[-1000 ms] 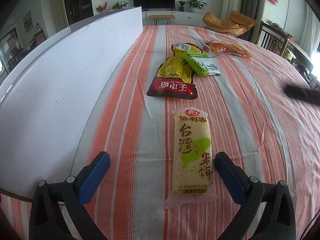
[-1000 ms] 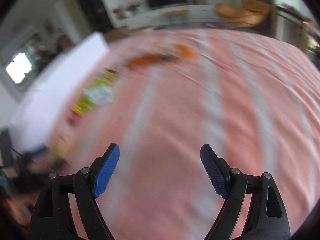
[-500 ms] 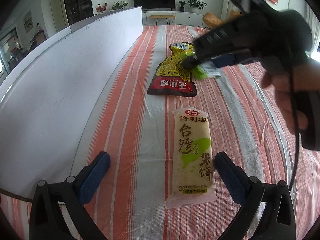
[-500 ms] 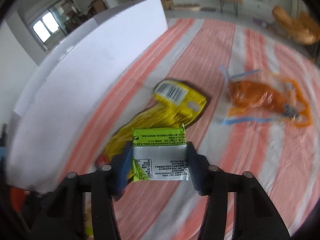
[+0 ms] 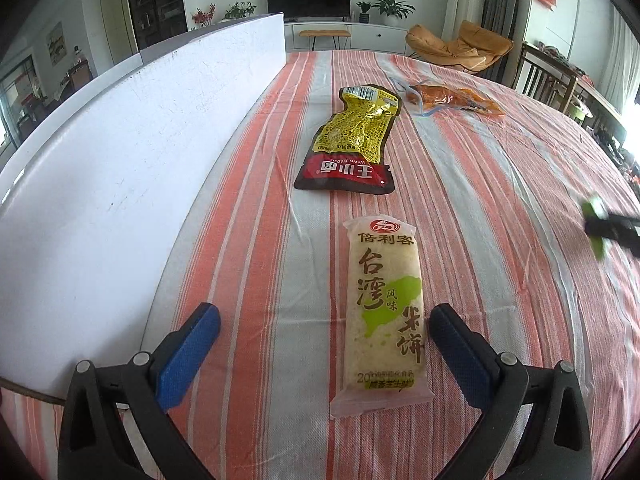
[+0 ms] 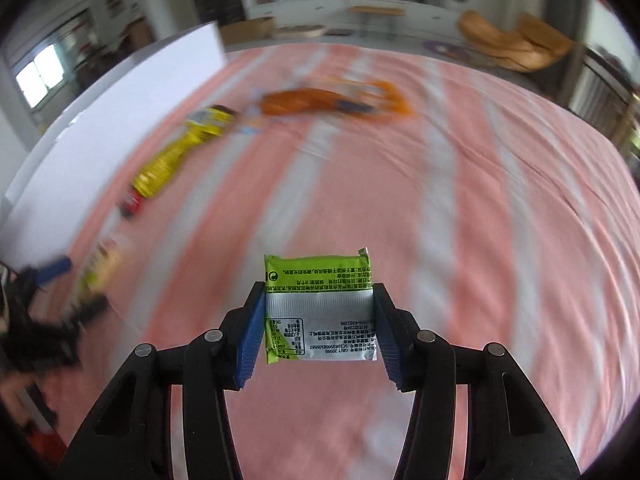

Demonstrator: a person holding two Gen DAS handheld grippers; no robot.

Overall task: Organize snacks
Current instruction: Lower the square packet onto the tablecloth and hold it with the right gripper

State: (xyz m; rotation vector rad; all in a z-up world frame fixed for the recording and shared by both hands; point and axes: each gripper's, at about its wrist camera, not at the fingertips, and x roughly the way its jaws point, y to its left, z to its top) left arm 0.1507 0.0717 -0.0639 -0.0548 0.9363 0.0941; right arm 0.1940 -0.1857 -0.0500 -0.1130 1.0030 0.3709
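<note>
We see a wide counter (image 5: 460,184) covered in an orange, white and grey striped cloth, with a tall white board (image 5: 120,152) standing along its left edge. On the cloth, nearest our left gripper (image 5: 324,340), a long rice cracker packet (image 5: 384,312) lies flat, its lower part between the two blue pads, which stand wide apart and touch nothing. Just beyond it lies a yellow and red snack pouch (image 5: 352,140), with its red end toward us and its barcode end away. Farther back and to the right rests an orange snack bag (image 5: 448,98), apart from the pouch. Our right gripper (image 6: 318,320) is clamped on a small green and silver snack packet (image 6: 318,304), pinched by its two side edges between the blue pads, printed back facing the camera and held up above the cloth. In the left wrist view this packet shows only as a green blur at the far right edge. The right wrist view is blurred, so the other snacks there appear only as smears of colour.
</note>
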